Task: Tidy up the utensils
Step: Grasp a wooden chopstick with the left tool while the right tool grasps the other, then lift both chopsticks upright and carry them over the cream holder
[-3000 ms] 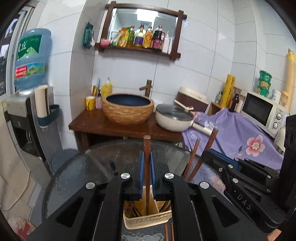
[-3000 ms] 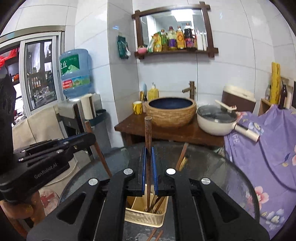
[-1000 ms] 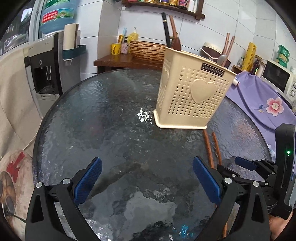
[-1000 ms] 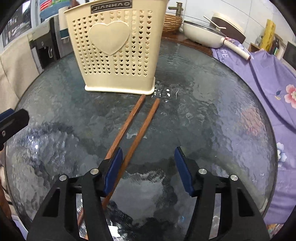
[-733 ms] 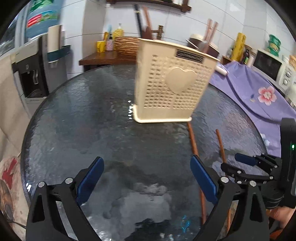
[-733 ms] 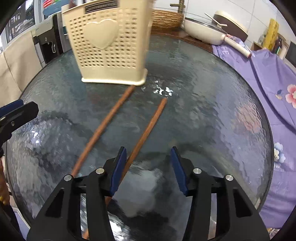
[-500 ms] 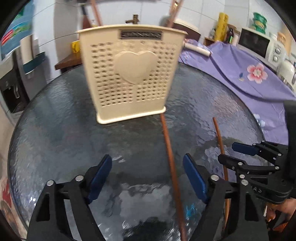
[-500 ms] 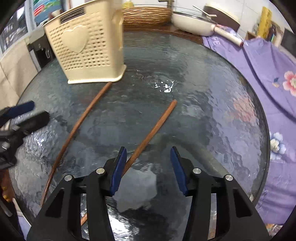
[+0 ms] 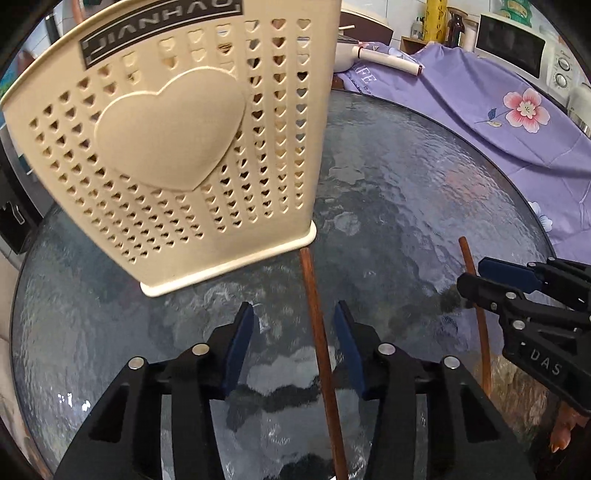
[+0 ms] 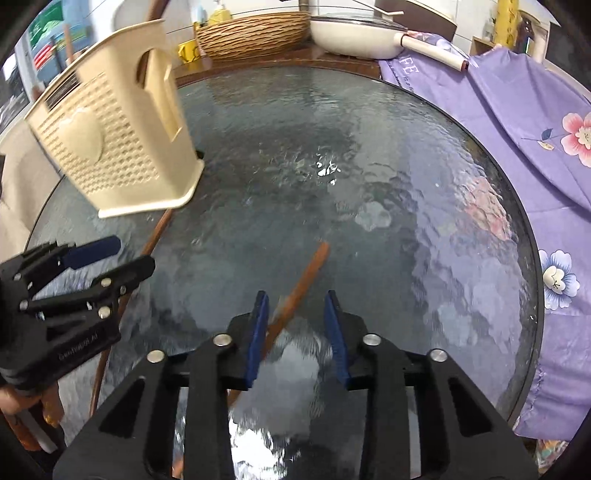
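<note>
Two brown wooden chopsticks lie on the round glass table (image 9: 424,177). One chopstick (image 9: 317,332) runs from the foot of the cream utensil basket (image 9: 166,147) down between the jaws of my left gripper (image 9: 293,314). Those jaws are closing, and the stick lies nearer the right pad, with neither pad pressing it. The other chopstick (image 10: 299,288) lies slanted between the closing jaws of my right gripper (image 10: 297,299), close to the left pad and not clamped. The basket (image 10: 107,147) holds several utensils, mostly hidden.
A purple flowered cloth (image 10: 535,110) hangs along the table's right side. Behind the table stand a woven basin (image 10: 255,29) and a white pan (image 10: 354,33). A microwave (image 9: 517,44) sits at the far right. A hand (image 10: 22,402) holds the left gripper.
Both grippers have come down and forward over the chopsticks, each with one stick now between its jaws. Both sets of jaws have narrowed. The basket fills more of the left wrist view.
</note>
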`<state>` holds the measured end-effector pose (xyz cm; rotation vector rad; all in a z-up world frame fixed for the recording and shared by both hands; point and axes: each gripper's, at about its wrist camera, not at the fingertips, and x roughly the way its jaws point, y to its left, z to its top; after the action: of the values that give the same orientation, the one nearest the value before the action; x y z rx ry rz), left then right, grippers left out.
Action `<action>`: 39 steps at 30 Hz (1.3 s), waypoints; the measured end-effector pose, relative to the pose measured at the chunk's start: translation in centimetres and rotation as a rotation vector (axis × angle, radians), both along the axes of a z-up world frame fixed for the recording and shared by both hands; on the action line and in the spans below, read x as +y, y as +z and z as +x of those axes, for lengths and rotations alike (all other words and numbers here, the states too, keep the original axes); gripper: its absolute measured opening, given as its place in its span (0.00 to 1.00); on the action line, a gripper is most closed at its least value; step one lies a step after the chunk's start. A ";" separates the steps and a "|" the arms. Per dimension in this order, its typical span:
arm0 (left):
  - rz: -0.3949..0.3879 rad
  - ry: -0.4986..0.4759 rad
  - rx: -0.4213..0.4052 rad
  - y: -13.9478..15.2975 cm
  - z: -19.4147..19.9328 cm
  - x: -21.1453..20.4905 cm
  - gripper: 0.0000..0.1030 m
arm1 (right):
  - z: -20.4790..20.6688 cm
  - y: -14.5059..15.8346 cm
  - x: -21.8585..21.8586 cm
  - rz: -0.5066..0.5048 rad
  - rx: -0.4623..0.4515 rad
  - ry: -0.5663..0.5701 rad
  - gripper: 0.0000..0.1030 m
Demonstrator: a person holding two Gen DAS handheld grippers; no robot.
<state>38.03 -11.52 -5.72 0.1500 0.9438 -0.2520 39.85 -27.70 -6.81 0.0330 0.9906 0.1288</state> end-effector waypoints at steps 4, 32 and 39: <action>0.006 -0.009 0.014 0.0 1.0 -0.7 0.31 | 1.1 -0.1 1.0 -0.029 -0.003 0.006 0.24; -0.074 -0.002 0.034 0.4 -0.7 0.2 0.07 | 0.2 0.2 3.3 0.108 -0.015 0.073 0.07; -0.153 0.010 -0.051 3.9 -3.2 2.0 0.07 | -1.7 3.0 2.2 0.175 -0.110 0.087 0.07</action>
<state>34.83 -9.54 -1.81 0.0104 0.8706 -0.3085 38.19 -25.48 -3.85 0.1418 0.8690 0.2939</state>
